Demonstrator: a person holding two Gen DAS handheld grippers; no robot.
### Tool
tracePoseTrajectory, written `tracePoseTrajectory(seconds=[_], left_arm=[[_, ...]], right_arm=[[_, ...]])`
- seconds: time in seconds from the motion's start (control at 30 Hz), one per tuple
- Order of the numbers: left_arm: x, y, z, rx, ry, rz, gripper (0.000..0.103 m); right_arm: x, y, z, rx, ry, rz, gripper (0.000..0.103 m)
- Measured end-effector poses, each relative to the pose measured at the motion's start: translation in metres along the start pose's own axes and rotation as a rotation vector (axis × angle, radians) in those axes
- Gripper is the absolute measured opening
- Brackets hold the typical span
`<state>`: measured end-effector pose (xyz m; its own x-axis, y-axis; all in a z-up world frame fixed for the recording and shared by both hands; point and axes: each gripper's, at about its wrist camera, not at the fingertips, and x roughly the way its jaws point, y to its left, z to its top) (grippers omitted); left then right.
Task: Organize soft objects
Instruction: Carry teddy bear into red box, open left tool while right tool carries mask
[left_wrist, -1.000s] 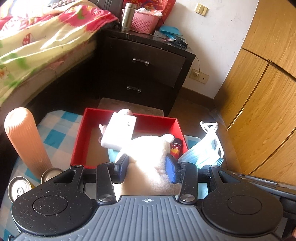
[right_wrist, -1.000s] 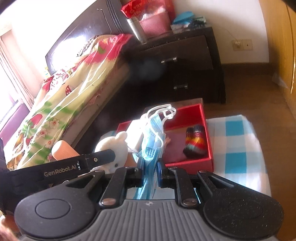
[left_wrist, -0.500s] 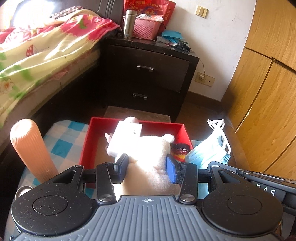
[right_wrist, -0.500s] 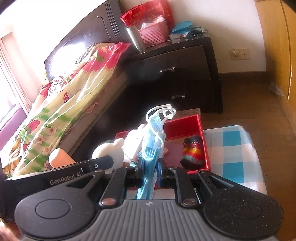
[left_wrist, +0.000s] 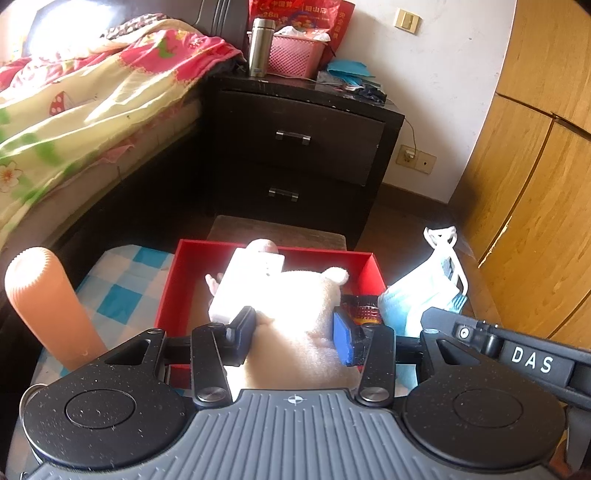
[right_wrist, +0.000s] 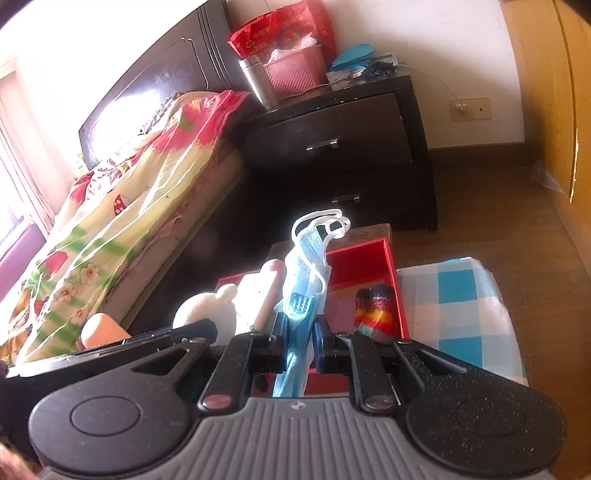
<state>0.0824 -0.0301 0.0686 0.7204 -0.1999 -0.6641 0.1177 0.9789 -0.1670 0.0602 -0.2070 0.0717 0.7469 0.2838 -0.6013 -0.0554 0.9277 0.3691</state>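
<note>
My left gripper (left_wrist: 295, 328) is shut on a white plush toy (left_wrist: 299, 314) and holds it above the near edge of the red box (left_wrist: 177, 280). My right gripper (right_wrist: 300, 332) is shut on a bundle of blue face masks (right_wrist: 306, 280), which also shows at the right of the left wrist view (left_wrist: 421, 291). The plush toy shows left of the masks in the right wrist view (right_wrist: 207, 310). In the red box (right_wrist: 369, 258) lie a white rectangular pack (left_wrist: 247, 284) and a rainbow-striped sock (right_wrist: 376, 310).
The box sits on a blue-and-white checked cloth (right_wrist: 458, 295). An orange ribbed cylinder (left_wrist: 44, 306) stands at the left. A bed (left_wrist: 74, 110) and dark nightstand (left_wrist: 303, 147) lie beyond; a wooden wardrobe (left_wrist: 535, 166) is at right.
Both grippers have risen and tilted up while holding their loads; the box and cloth sit lower and smaller in both views, with more of the room showing.
</note>
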Motion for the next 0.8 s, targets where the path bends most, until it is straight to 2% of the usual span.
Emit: tracePoseTrajectory(seconds=[0.27, 0.8], left_arm=[[0.017, -0.002, 0.005, -0.010, 0.012, -0.001, 0.046], [0.055, -0.007, 0.010, -0.028, 0.033, 0.005, 0.047]], right_arm=[[0.009, -0.004, 0.013, 0.008, -0.022, 0.014, 0.000], [0.046, -0.025, 0.023, 0.045, -0.006, 0.002, 0.000]])
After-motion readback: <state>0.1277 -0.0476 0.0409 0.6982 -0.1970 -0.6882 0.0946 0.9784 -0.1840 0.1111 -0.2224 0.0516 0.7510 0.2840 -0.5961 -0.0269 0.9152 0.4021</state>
